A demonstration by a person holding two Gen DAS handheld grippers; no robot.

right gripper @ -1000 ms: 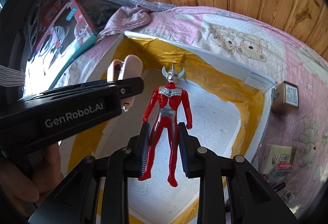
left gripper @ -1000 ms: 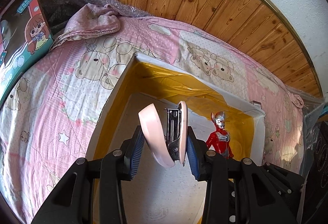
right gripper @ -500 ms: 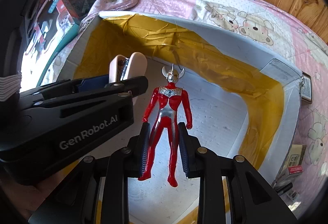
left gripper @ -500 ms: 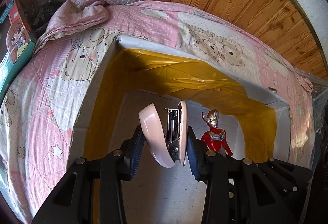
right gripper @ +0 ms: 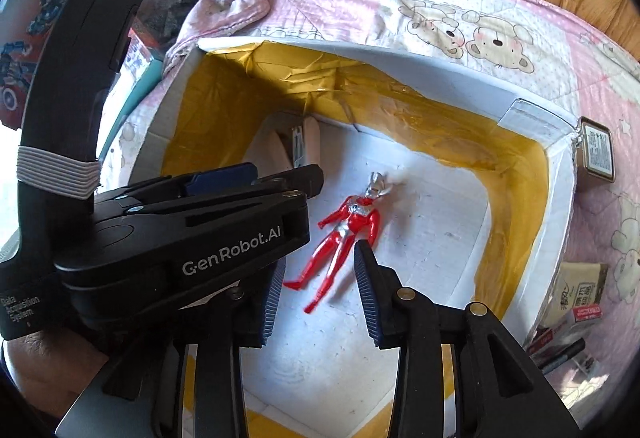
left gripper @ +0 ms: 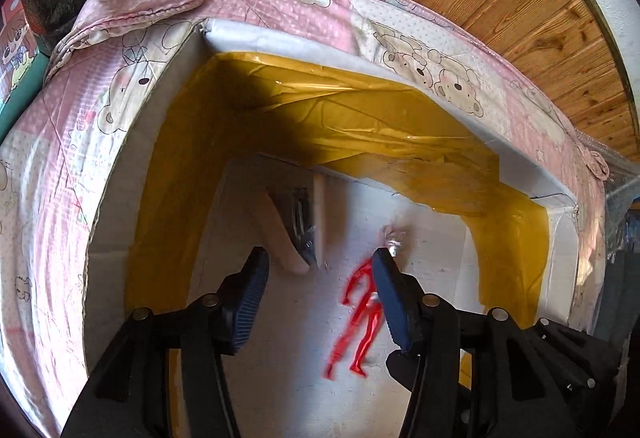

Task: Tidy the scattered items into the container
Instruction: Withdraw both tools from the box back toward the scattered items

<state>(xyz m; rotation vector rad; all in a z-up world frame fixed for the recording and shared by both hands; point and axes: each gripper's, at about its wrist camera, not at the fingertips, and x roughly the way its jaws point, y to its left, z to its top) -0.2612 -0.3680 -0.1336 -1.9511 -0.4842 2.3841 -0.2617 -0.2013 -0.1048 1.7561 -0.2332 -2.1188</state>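
Both hand-held grippers are now hanging released over the white foam box [right gripper: 532, 113], where half a second ago each was clamping a toy. The left hand-held gripper [left gripper: 318, 298] is gaping wide, and the pink stapler [left gripper: 298, 226] it was holding is lying blurred inside the box near the far yellow-taped wall. The right hand-held gripper [right gripper: 318, 292] is spread too, with the red Ultraman figure [right gripper: 344, 234] lying flat on the box floor.
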